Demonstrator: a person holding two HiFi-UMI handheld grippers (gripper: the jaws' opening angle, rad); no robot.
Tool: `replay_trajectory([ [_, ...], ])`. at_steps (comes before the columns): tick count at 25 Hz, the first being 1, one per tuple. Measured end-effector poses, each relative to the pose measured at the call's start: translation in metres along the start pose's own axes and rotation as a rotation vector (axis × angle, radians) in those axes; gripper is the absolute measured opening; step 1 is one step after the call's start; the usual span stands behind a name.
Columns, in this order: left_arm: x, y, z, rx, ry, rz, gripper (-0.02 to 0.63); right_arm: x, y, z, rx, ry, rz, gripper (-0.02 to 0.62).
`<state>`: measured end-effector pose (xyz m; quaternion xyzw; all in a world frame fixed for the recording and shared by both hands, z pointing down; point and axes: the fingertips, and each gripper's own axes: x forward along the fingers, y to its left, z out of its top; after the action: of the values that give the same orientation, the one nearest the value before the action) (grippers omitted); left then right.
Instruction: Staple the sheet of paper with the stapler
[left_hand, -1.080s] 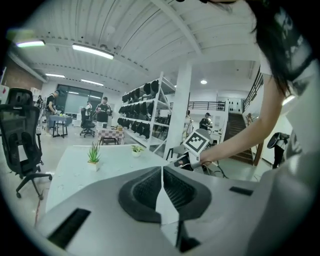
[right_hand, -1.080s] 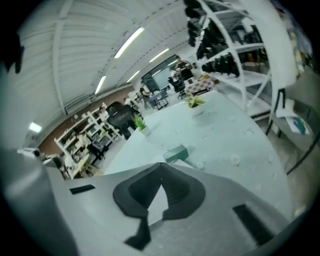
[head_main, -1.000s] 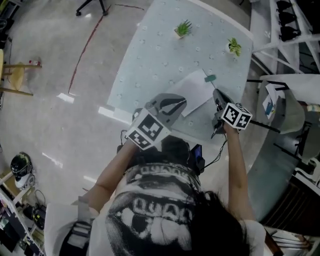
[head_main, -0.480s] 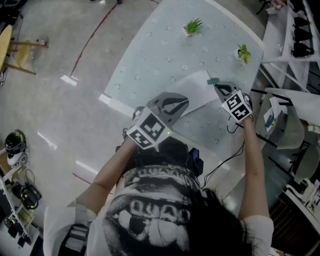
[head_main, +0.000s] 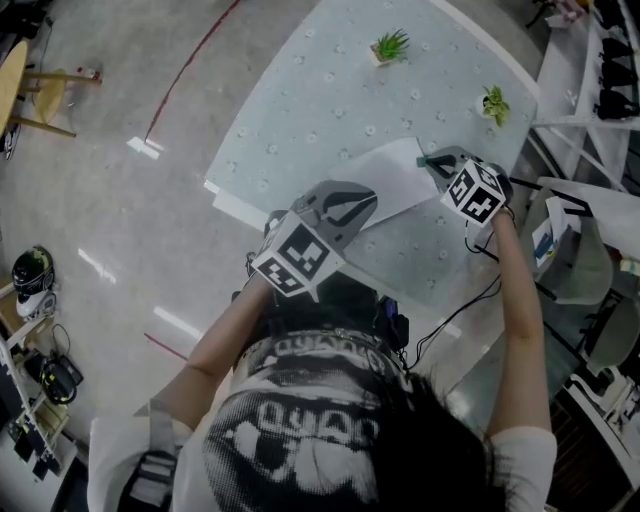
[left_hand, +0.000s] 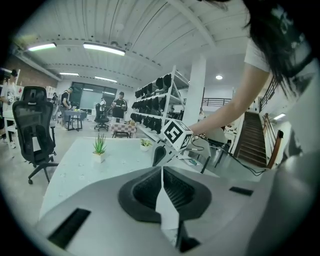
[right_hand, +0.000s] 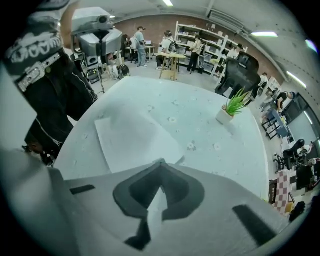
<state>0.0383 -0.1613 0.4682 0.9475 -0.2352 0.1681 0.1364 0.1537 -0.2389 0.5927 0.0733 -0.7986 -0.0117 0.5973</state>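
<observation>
A pale speckled table (head_main: 330, 110) carries a white paper sheet (head_main: 385, 180). Two small white pots (head_main: 385, 52) each hold a green plant. The left gripper (left_hand: 162, 172) is clenched on nothing at the sheet's near edge. The right gripper (right_hand: 159, 190), also clenched, tips down just beside the small teal stapler (head_main: 427, 160).

In the head view, right of centre in the upper half, a small dark-green object (head_main: 426, 159) at the far corner of the white sheet of paper (head_main: 390, 180) is mostly covered by the right gripper (head_main: 440, 163). It is too small to name and is possibly the stapler. The left gripper (head_main: 365, 203) hides the sheet's near edge.
</observation>
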Motion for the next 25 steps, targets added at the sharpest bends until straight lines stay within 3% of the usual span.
replay_trajectory([
  [11, 0.002, 0.022, -0.003, 0.002, 0.01, 0.029, 0.012, 0.016, 0.006, -0.002, -0.089, 0.177, 0.095, 0.005],
  [18, 0.019, 0.029, -0.007, -0.036, -0.02, 0.013, 0.012, 0.02, 0.005, -0.002, -0.019, 0.204, 0.129, 0.005],
  [25, 0.036, 0.03, 0.003, -0.035, -0.056, -0.011, 0.012, 0.021, 0.005, -0.001, -0.041, 0.255, 0.183, 0.005],
])
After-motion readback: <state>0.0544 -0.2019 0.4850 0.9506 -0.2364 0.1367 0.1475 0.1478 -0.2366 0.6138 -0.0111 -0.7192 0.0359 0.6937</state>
